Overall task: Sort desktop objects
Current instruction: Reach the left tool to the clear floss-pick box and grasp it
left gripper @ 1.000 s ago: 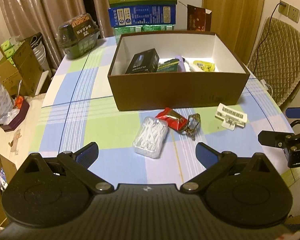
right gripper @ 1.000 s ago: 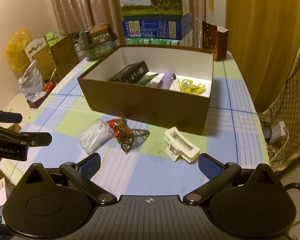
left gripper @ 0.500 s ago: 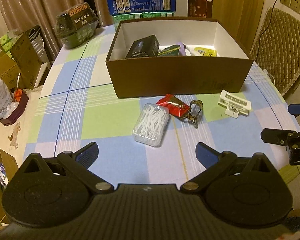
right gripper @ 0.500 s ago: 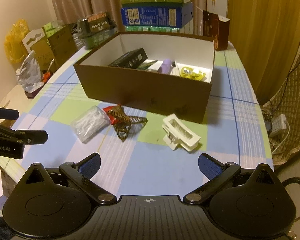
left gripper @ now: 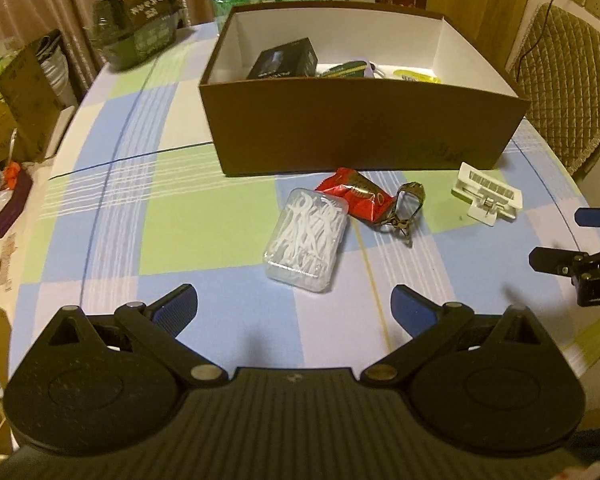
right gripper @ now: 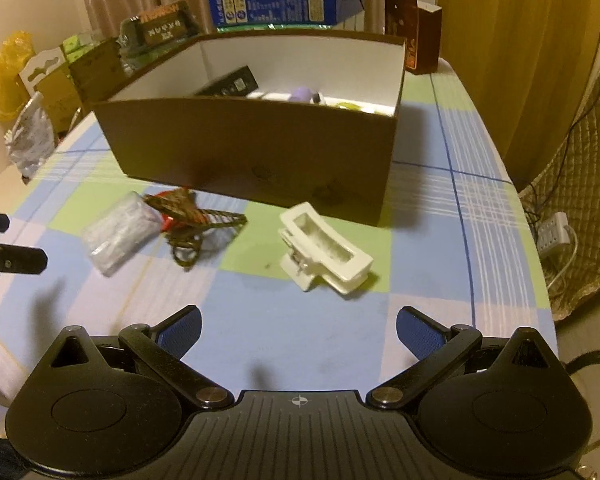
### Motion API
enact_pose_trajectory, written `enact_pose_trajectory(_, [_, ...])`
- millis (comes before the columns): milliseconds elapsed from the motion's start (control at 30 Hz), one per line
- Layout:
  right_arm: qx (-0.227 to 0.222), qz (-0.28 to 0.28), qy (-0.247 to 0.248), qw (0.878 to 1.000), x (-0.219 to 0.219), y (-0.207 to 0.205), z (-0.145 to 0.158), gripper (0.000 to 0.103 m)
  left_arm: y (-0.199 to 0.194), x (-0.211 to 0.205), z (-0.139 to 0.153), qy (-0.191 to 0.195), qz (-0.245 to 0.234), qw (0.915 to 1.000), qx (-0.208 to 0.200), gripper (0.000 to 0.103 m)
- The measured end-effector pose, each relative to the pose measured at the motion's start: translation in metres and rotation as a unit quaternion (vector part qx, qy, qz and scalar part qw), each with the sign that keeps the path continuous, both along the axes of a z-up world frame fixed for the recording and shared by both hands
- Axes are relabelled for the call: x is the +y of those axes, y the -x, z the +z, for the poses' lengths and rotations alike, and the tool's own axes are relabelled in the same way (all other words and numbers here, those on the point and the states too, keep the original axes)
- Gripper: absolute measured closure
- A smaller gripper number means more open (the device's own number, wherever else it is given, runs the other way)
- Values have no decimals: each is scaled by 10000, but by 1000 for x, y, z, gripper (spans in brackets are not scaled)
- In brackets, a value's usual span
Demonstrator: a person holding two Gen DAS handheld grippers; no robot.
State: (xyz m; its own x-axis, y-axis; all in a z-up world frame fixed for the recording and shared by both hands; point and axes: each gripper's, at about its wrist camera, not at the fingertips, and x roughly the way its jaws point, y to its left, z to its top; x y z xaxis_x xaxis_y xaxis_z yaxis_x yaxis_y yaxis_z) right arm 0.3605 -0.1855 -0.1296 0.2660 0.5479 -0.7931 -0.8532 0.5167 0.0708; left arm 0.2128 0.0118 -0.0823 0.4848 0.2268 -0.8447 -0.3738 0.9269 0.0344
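Right wrist view: the right gripper hangs low over the checked tablecloth, jaws spread wide and holding nothing. Just beyond them, a little right of centre, lies the white hair clip, in front of the brown box near its right corner. Its long axis runs slantwise, from the box side down toward the right finger. To the left of the clip lie the bronze hair claw and the clear floss-pick case, nearer the box's left half.

From the left wrist, the left gripper also stands spread and empty, with the floss-pick case straight ahead, its long axis pointing roughly toward the box. The red packet sits just behind it. I judge each hand nearest its own target.
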Motion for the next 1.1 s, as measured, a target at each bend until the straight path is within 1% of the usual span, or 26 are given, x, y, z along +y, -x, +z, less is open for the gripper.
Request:
enact_pose_trajectory(100, [-68, 83, 2, 9999, 5, -8, -7, 2, -10, 7, -12, 36, -108, 9999, 33, 6])
enact_pose_trajectory(167, [-117, 143, 3, 9998, 9, -14, -12, 2, -18, 12, -20, 62, -178, 9998, 67, 6])
enact_pose_trajectory(400, [-246, 336, 68, 9991, 26, -31, -24, 2, -48, 30, -46, 116, -489, 9986, 183, 13])
enact_pose_trajectory(533, [-266, 436, 98, 9986, 34, -39, -28, 3, -63, 37, -60, 154, -681, 9971, 293, 24])
enact_pose_trajectory(633, [-260, 535, 112, 9982, 40, -43, -31, 4, -71, 41, -69, 201, -766, 9962, 364, 30])
enact_pose_trajectory(700, [-258, 600, 148, 9978, 44, -44, -33, 7, -73, 43, -73, 246, -808, 9957, 390, 32])
enact_pose_trajectory(767, [-231, 668, 170, 9974, 49, -45, -36, 11, -75, 44, -77, 300, -851, 9951, 397, 34])
enact_pose_trajectory(800, [-226, 697, 176, 9972, 51, -46, -38, 13, -76, 45, -79, 337, -876, 9948, 384, 36])
enact_pose_trajectory(867, [-229, 754, 184, 9967, 54, -47, -40, 17, -77, 46, -80, 288, -904, 9950, 318, 40])
enact_pose_trajectory(900, [-236, 781, 191, 9965, 56, -47, -41, 18, -78, 46, -80, 277, -924, 9949, 283, 47])
enact_pose_trajectory(933, [-238, 814, 200, 9962, 58, -48, -42, 22, -77, 47, -79, 292, -934, 9949, 235, 50])
enact_pose_trajectory(1100, [-166, 891, 273, 9955, 66, -53, -47, 40, -73, 57, -78, 304, -802, 9960, 255, 50])
